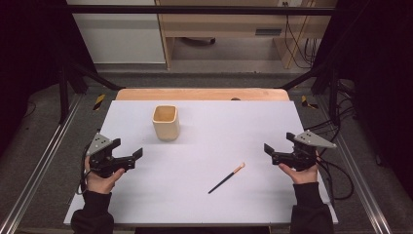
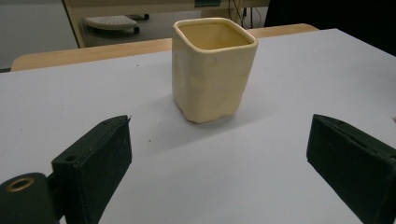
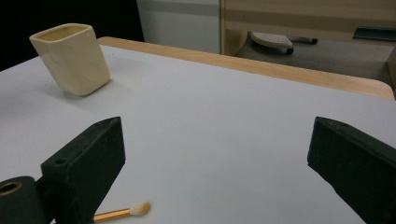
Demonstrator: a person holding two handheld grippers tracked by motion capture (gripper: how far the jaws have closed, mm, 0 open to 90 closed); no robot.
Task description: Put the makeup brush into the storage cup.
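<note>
Makeup brush [image 1: 227,178] lies flat on white surface [image 1: 214,204] between both grippers, nearer right gripper [image 1: 275,153], cream square cup [image 1: 165,123] ahead of left gripper [image 1: 132,158]; both jaws apart, empty, hands held low at surface edges.
</note>
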